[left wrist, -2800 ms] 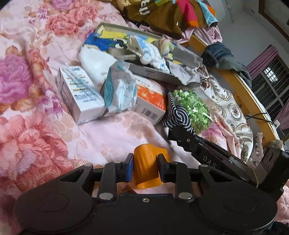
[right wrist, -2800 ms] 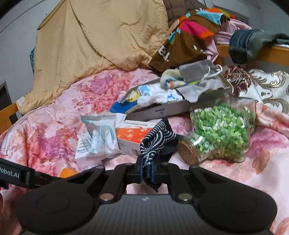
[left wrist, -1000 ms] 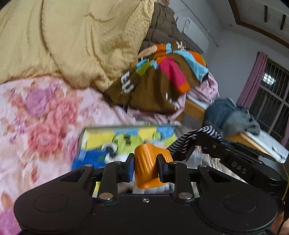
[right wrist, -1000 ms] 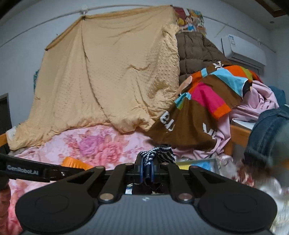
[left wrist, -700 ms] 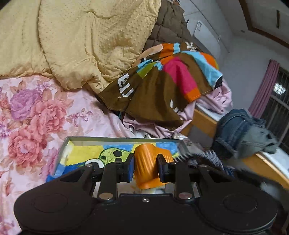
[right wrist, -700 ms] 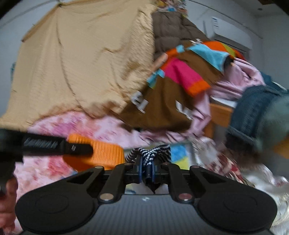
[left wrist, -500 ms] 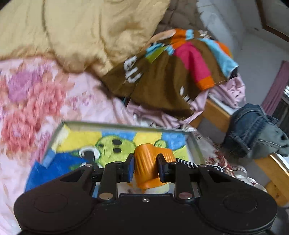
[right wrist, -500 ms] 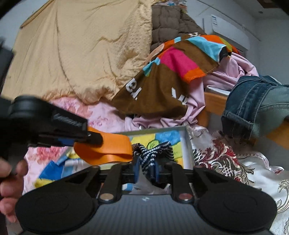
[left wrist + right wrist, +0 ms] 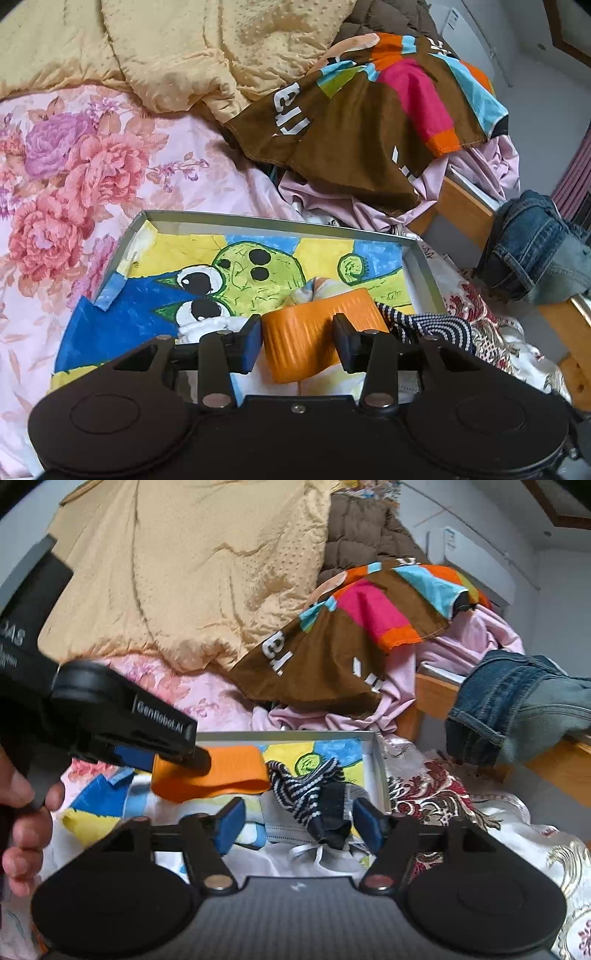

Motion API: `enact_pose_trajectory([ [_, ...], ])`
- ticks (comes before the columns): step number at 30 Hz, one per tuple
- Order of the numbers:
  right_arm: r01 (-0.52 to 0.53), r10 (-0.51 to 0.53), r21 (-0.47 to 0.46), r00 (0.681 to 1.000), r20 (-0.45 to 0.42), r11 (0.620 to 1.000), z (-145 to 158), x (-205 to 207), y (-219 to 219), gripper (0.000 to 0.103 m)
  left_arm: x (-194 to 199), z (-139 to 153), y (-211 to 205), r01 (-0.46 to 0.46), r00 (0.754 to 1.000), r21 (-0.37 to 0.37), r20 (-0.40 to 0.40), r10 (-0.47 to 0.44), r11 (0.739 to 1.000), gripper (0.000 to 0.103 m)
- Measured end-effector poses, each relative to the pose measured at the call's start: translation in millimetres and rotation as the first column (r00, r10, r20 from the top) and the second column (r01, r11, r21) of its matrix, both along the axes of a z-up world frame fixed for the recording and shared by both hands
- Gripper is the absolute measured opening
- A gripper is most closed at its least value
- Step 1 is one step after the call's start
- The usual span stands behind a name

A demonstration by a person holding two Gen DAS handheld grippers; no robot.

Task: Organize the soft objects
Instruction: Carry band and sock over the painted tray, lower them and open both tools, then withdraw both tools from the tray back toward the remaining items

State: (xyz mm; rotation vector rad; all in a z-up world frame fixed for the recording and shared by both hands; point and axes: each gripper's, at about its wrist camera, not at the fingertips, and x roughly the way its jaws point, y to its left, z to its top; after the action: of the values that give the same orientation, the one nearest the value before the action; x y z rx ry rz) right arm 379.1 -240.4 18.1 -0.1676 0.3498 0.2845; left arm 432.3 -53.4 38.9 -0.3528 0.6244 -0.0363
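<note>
My left gripper [image 9: 297,341] is shut on an orange soft band [image 9: 317,338] and holds it over the grey box [image 9: 258,223] with a cartoon picture on its floor. The band also shows in the right wrist view [image 9: 221,773], pinched by the left gripper [image 9: 199,757]. My right gripper [image 9: 299,825] is open over the box [image 9: 378,771]. The black and white striped sock [image 9: 314,794] lies loose between its fingers, on the things in the box. The sock also shows in the left wrist view [image 9: 428,326], at the box's right side.
The box sits on a pink flowered bedspread [image 9: 74,177]. A yellow blanket [image 9: 184,48], a brown multicoloured cloth [image 9: 369,122] and pink fabric are piled behind it. Jeans [image 9: 535,243] hang on a wooden bed rail to the right. A white mask and cloths [image 9: 295,834] lie in the box.
Both grippers have moved from the bed to above the box. My right gripper has opened and let go of the striped sock, which now lies in the box. My left gripper still holds the orange band.
</note>
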Motion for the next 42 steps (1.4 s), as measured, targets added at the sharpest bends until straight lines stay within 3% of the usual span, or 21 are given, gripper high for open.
enact_pose_trajectory([
  [6, 0.039, -0.039, 0.016, 0.999, 0.009, 0.999, 6, -5, -6, 0.084, -8, 5, -3, 0.02, 1.0, 0.054, 0.023, -0.021, 0.998, 0.06],
  [18, 0.094, -0.101, 0.107, 0.993, 0.06, 0.99, 23, -32, -20, 0.094, -33, 12, 10, 0.009, 0.997, 0.053, 0.078, -0.014, 0.999, 0.072],
  [31, 0.162, -0.19, 0.252, 0.978, 0.092, 0.954, 44, -98, -38, 0.103, -117, 30, 20, 0.002, 0.97, 0.14, 0.242, -0.036, 0.99, 0.097],
  [42, 0.151, -0.182, 0.266, 0.979, 0.097, 0.952, 50, -167, -38, 0.103, -198, 43, 26, 0.018, 0.951, 0.159, 0.301, -0.065, 0.987, 0.102],
])
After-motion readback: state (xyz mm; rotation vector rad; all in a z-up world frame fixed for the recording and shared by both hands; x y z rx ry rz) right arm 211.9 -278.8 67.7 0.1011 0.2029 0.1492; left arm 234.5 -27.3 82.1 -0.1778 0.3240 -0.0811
